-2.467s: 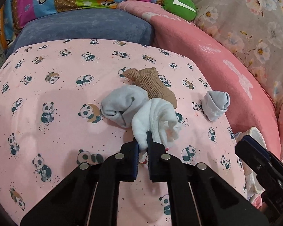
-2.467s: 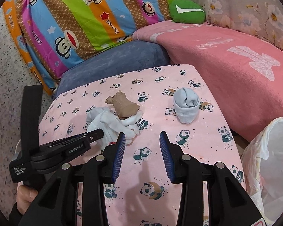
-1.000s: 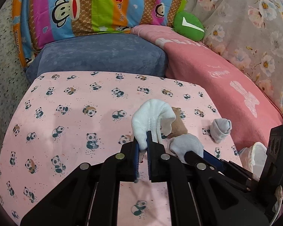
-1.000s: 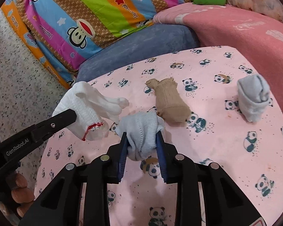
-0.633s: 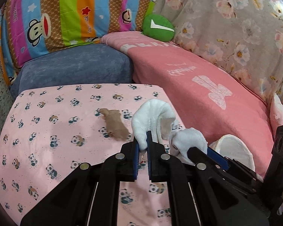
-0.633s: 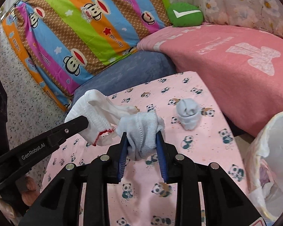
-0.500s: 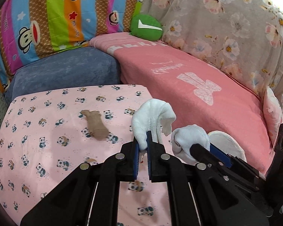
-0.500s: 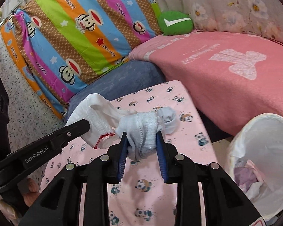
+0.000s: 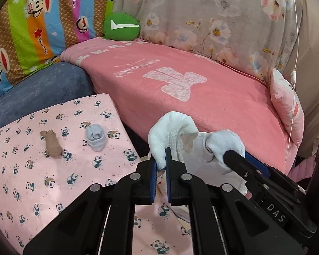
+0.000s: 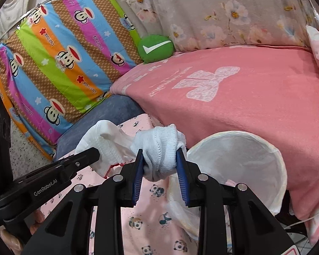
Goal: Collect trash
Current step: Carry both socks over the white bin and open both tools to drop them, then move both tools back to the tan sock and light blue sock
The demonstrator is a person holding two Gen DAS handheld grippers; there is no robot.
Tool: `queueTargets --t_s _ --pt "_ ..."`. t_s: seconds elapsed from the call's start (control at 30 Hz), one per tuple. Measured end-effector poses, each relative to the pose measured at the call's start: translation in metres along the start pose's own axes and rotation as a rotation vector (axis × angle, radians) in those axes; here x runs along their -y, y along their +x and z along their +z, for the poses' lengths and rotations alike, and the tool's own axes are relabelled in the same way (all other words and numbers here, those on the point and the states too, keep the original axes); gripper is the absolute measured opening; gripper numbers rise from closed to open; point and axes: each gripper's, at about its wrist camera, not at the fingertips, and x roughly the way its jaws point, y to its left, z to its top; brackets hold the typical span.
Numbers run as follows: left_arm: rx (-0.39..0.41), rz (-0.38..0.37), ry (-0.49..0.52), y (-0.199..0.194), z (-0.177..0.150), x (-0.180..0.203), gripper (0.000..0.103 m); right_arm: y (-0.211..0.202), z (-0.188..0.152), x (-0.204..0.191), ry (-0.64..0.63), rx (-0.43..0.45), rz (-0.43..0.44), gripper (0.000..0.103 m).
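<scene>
right gripper (image 10: pixel 159 167) clamps my pale blue sock (image 10: pixel 159 148) near the bin (image 10: pixel 240 165); left gripper (image 9: pixel 160 170) pinches the white sock (image 9: pixel 170 131) by an edge. risk: releasing short drops either outside the rim.

A pink blanket (image 10: pixel 255 110) with a pale bow motif covers the sofa seat. A grey floral cloth (image 9: pixel 212 17) hangs behind it. A striped cartoon-monkey cushion (image 10: pixel 59 63) leans at the left, above a blue-grey cushion (image 9: pixel 42 87). A round green pillow (image 10: pixel 155 48) sits in the corner. Speckled floor (image 10: pixel 21 155) shows at far left. Lighting is even and diffuse.
</scene>
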Motion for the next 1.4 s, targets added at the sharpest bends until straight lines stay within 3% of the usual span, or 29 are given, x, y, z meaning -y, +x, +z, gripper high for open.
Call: queueTargets --t_s 0.4,0.77,0.83,0.9,0.97,1.4 --pt "-0.059 -0.052 0.075 0.03 -0.008 0.059 0.007 -0.022 0.001 0.059 0.044 0.021 -0.07 0.03" --pt "-0.089 -0.084 0.097 0.049 -0.013 0.071 0.01 -0.023 -0.001 0.085 0.073 0.021 -0.102 0.031" --pt "-0.096 -0.074 0.09 0.05 -0.013 0.07 0.024 -0.022 0.0 0.089 0.077 0.022 -0.102 0.034" --pt "-0.079 -0.054 0.08 0.048 -0.013 0.067 0.066 -0.021 0.0 0.088 0.078 0.025 -0.104 0.039" --pt "-0.038 -0.009 0.084 0.043 -0.013 0.066 0.074 -0.021 -0.001 0.087 0.077 0.033 -0.11 0.041" --pt "-0.025 0.031 0.037 0.035 -0.01 0.04 0.075 -0.024 -0.001 0.075 0.055 0.04 -0.097 0.042"
